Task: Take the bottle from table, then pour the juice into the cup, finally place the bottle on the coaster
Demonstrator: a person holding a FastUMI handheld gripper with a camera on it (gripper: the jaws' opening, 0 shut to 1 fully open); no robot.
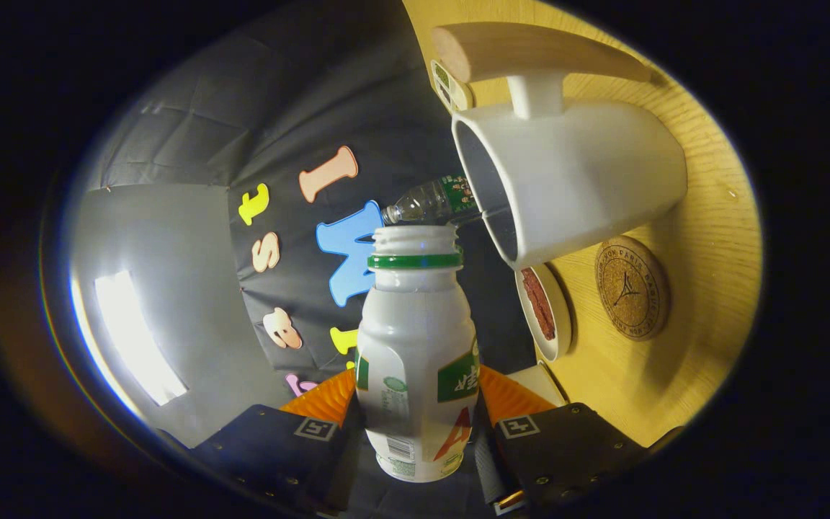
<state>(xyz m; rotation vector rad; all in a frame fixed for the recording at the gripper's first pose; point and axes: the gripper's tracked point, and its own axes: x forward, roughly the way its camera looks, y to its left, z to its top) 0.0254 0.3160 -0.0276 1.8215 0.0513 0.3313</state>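
We saw a dim booth lit mainly by a bright panel (130, 339) that burned out to plain white, with a soft glow spreading over the wall around it. The wooden bench (703, 216) took warm yellow light. The white cup (588, 180) cast a soft shadow on the bench beneath it, and its inside stayed grey. The white bottle (416, 353) in the hand-held gripper (416, 432) was sharp and evenly lit. Straight lines bowed heavily outward, and the rim faded dark with faint colour fringing.
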